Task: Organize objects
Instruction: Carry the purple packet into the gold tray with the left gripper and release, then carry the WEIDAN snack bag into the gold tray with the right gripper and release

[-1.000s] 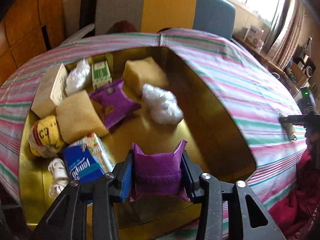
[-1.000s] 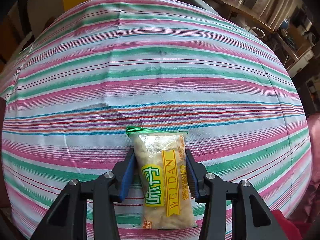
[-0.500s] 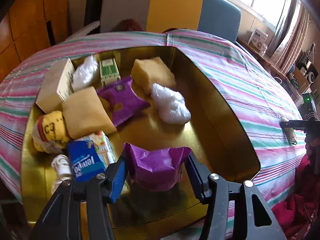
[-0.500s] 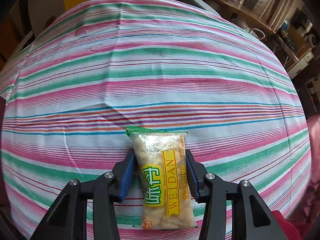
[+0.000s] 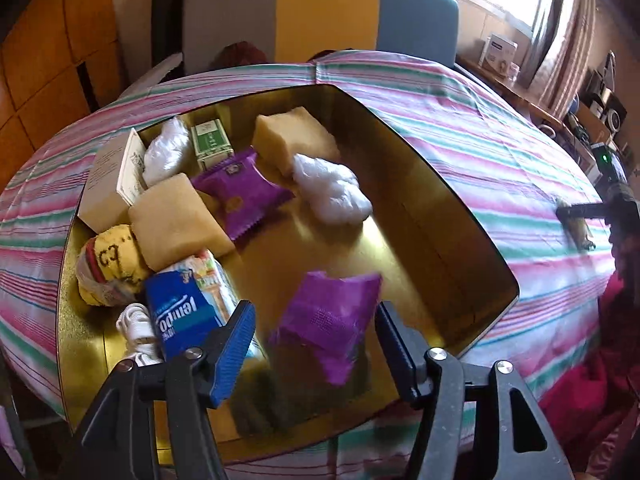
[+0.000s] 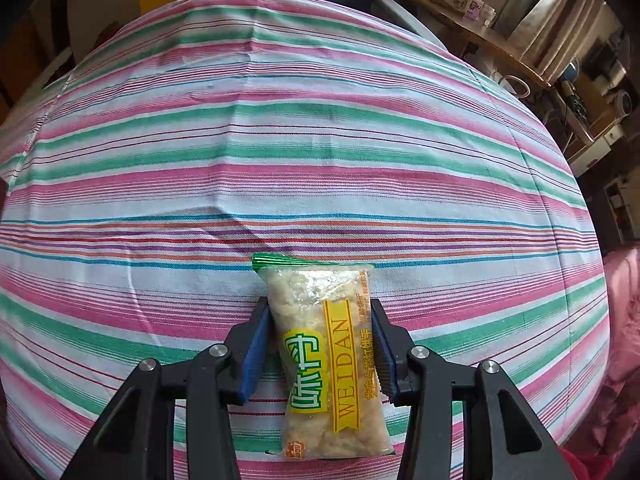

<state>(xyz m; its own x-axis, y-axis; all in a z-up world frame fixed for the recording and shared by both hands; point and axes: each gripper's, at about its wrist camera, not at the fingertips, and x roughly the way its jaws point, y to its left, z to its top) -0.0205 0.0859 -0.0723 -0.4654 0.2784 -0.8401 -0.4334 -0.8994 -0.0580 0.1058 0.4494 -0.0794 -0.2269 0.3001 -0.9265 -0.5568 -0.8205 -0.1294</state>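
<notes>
Purple foil catches the eye first: the purple packet (image 5: 328,320) sits between the blue pads of your left gripper (image 5: 312,344), but neither pad touches it, with clear gaps on both sides. Those jaws have just been opening and now stand wide apart, the packet blurred between them over the floor of the gold tray (image 5: 460,236). Ahead of the left tongs, farther into the tray, lie a white fluffy wad (image 5: 332,192), a second purple packet (image 5: 240,196) and a tan sponge block (image 5: 296,140); to the left of the tongs you have a blue tissue pack (image 5: 180,316), touching the inner face of the left pad, another tan block (image 5: 176,220), a yellow bundle (image 5: 112,268) and a white box (image 5: 108,184) against the tray's left wall. Your right gripper (image 6: 320,348) is closed partway on the snack bag (image 6: 328,360), a clear pouch with a yellow band reading WEIDAN; both pads press its long sides and the bag's green-edged top pokes out ahead of the fingertips. Beyond the right tongs only the striped tablecloth (image 6: 280,140) spreads out, with the bag over it, well apart from the tray.
</notes>
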